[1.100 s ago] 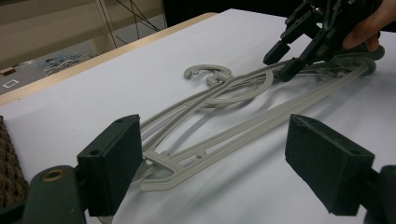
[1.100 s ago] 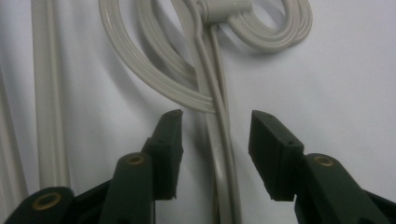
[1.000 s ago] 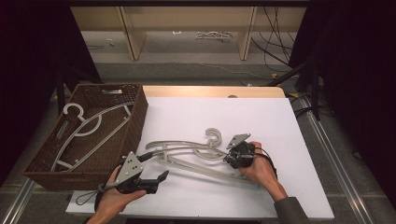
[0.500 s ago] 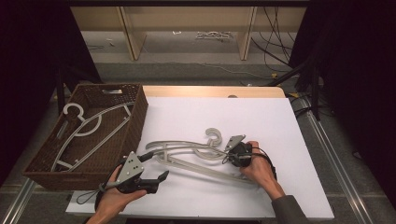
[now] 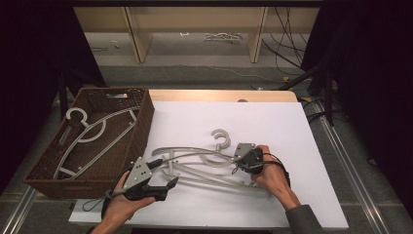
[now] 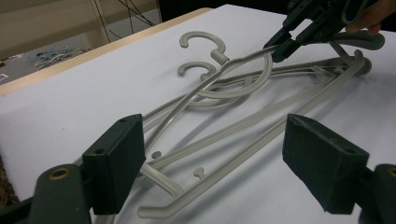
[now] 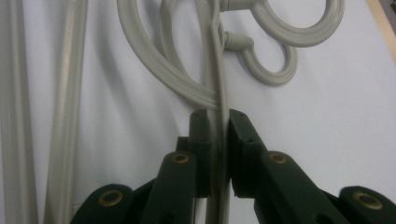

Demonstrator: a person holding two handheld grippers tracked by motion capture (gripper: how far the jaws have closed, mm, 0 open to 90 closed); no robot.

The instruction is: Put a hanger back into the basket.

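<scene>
Two grey plastic hangers (image 5: pixel 195 158) lie stacked on the white table top (image 5: pixel 272 122), hooks pointing away from me. My right gripper (image 5: pixel 237 165) is shut on the upper hanger's thin arm (image 7: pixel 219 84), just below its hook; both pads (image 7: pixel 201 135) press against it. In the left gripper view the same grip (image 6: pixel 280 49) sits at the far right, with that arm lifted slightly off the lower hanger (image 6: pixel 261 121). My left gripper (image 5: pixel 164 173) rests near the hangers' left ends with its jaws wide open (image 6: pixel 210 140), and the bar ends lie between and below its pads without touching them.
A brown wicker basket (image 5: pixel 141 122) stands at the table's left edge with another grey hanger (image 5: pixel 92 134) lying inside. The table's far wooden edge (image 5: pixel 219 95) runs behind. Shelving legs and cables lie on the floor beyond.
My right hand has shifted slightly toward me, its gripper staying on the upper hanger's arm. The left hand and the hangers stay where they were.
</scene>
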